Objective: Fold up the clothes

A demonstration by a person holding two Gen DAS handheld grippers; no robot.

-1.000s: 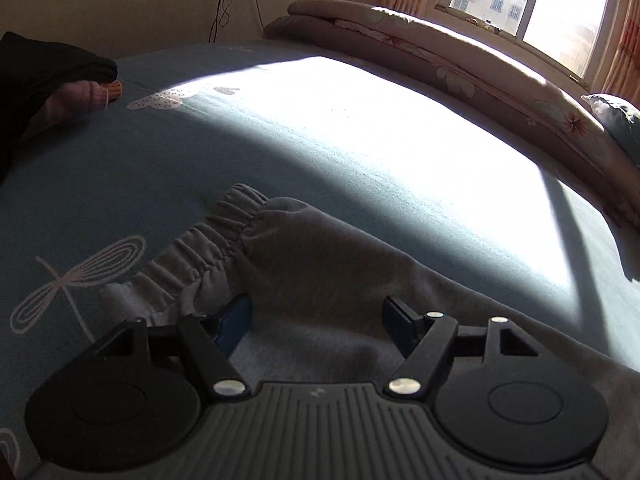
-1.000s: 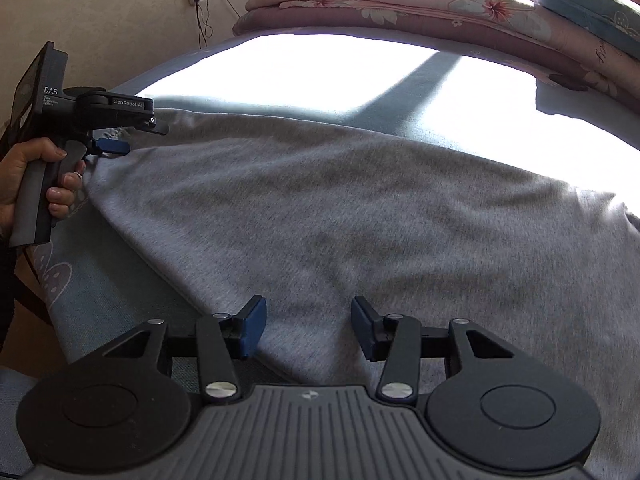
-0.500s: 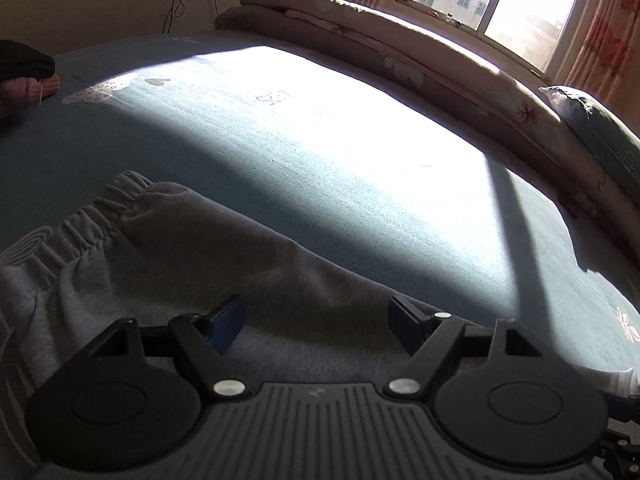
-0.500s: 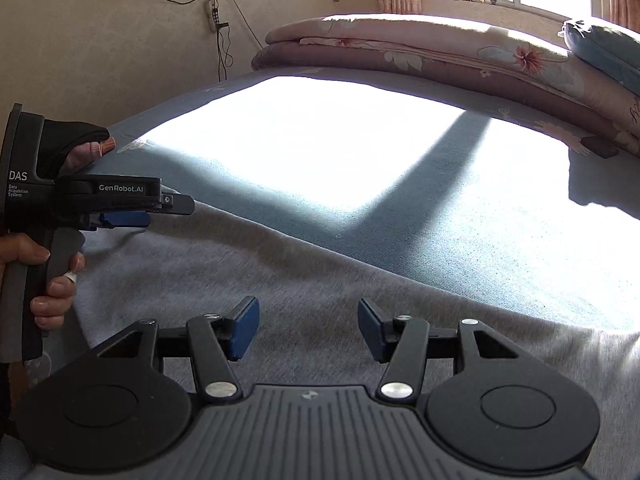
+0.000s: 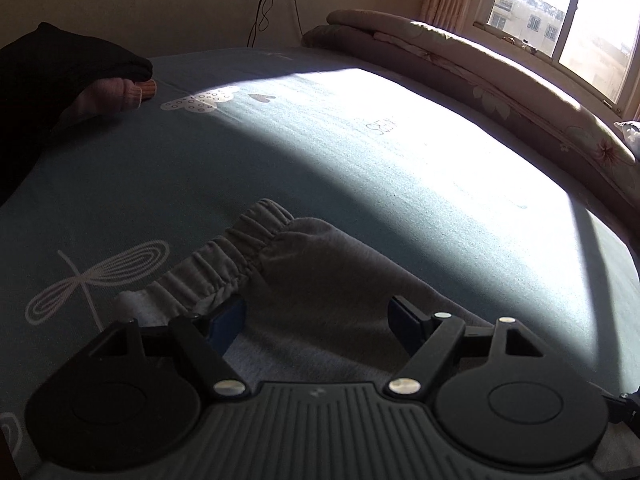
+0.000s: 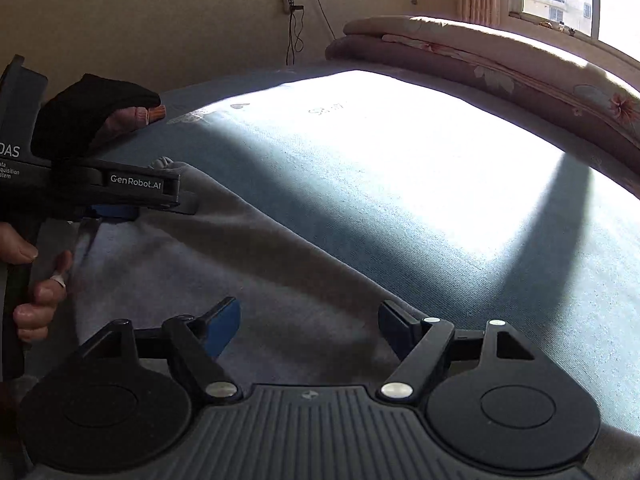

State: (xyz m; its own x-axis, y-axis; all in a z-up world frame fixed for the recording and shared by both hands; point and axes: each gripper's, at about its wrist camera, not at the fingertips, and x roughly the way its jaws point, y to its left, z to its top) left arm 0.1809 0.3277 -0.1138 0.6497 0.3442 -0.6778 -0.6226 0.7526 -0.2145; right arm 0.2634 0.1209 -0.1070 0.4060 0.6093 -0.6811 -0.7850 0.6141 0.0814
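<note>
The left gripper [image 5: 316, 322] hangs with its blue-padded jaws spread wide over the grey sweatpants [image 5: 320, 280], gripping nothing, and the right gripper [image 6: 308, 328] has just been opening its jaws, which now stand equally wide above the same cloth with nothing pinched between them. The sweatpants lie flat on the blue bedsheet [image 5: 280, 152], their gathered elastic waistband [image 5: 236, 248] just ahead of the left gripper. In the right wrist view the left gripper's side reads "GenRobot.AI", with "DAS" on its grip, held by a hand [image 6: 34, 280].
</note>
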